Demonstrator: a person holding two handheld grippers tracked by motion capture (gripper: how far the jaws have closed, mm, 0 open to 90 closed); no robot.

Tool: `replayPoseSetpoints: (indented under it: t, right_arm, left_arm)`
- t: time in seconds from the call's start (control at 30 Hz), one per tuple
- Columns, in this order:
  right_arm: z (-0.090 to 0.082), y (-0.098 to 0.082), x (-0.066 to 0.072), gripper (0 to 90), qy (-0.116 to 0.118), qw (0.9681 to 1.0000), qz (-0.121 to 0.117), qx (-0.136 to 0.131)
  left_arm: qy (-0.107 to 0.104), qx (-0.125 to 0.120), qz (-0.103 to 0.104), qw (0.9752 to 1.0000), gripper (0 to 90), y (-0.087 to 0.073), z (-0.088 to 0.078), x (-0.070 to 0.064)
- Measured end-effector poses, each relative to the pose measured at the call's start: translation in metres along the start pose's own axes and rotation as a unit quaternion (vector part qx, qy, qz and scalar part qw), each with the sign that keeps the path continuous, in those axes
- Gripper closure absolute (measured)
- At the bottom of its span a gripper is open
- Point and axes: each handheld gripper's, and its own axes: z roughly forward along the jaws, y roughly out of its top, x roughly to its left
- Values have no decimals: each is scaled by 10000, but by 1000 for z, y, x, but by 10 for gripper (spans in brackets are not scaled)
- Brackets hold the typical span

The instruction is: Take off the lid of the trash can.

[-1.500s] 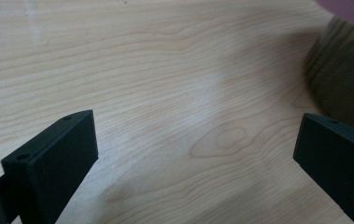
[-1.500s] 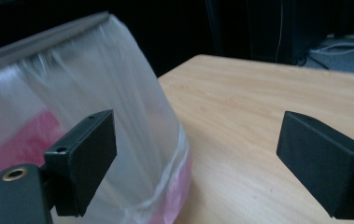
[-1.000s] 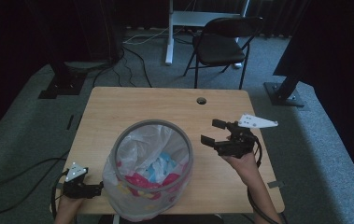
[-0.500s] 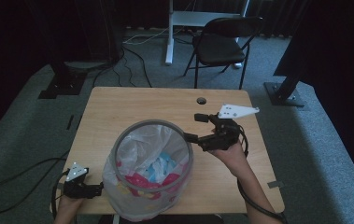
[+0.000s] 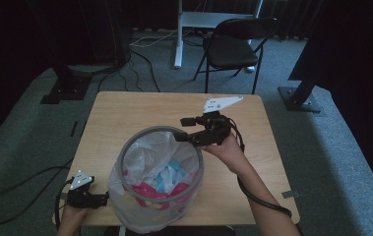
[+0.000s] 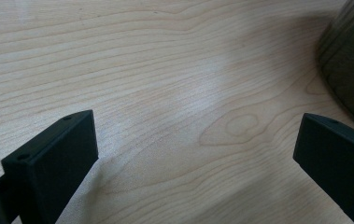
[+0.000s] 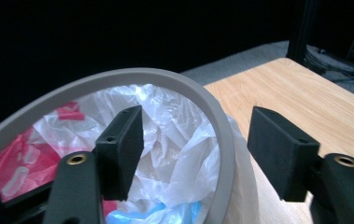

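Nearest me, my left gripper (image 5: 106,198) rests on the table (image 5: 125,118) with jaws wide apart, just beside the bin (image 5: 160,184). Farther off, my right gripper (image 7: 193,154) straddles the bin's grey rim (image 7: 221,140), its jaws just closing, not yet pressing it.

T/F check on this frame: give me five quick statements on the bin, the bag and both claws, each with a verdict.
1. The right claw straddles the grey ring rim of the bin, one jaw inside and one outside. True.
2. The right claw is clamped shut on the rim. False: its jaws have just been closing, but gaps show on both sides of the rim.
3. The left claw holds the clear plastic bag. False: it is open over bare light wooden table.
4. The bin stands at the table's near edge. True.
5. The black folding chair lies tipped over. False: it stands upright.
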Motion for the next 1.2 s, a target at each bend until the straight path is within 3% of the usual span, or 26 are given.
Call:
replayPoseSetpoints:
  t: [0.1,0.13,0.17,0.23,0.4,0.6,0.67,0.77,1.03,1.2]
  right_arm:
    - [4,3,1,437,-56,9999,-55,132]
    - [6,5,2,520,-156,9996,-79,244]
    - [6,5,2,520,-156,9996,-79,244]
    - [9,7,3,618,-278,9989,-118,367]
    - [11,10,1,676,-554,9965,-159,610]
    - [23,6,3,738,-619,9918,-240,1090]
    - [23,6,2,750,-624,9922,-208,1060]
    - [24,7,2,798,-741,9897,-251,1201]
    - [25,8,3,804,-804,9883,-292,1263]
    - [21,12,4,808,-786,9902,-289,1118]
  left_arm:
    - [-5,11,5,10000,0,0,0,0]
    - [-9,8,5,10000,0,0,0,0]
    - [-9,8,5,10000,0,0,0,0]
    - [-2,14,3,10000,0,0,0,0]
    - [4,14,11,10000,0,0,0,0]
    - [11,38,10,10000,0,0,0,0]
    - [20,43,-3,10000,0,0,0,0]
    - [18,55,-8,10000,0,0,1,-1]
    - [11,39,-23,10000,0,0,0,0]
    - [9,55,-35,10000,0,0,0,1]
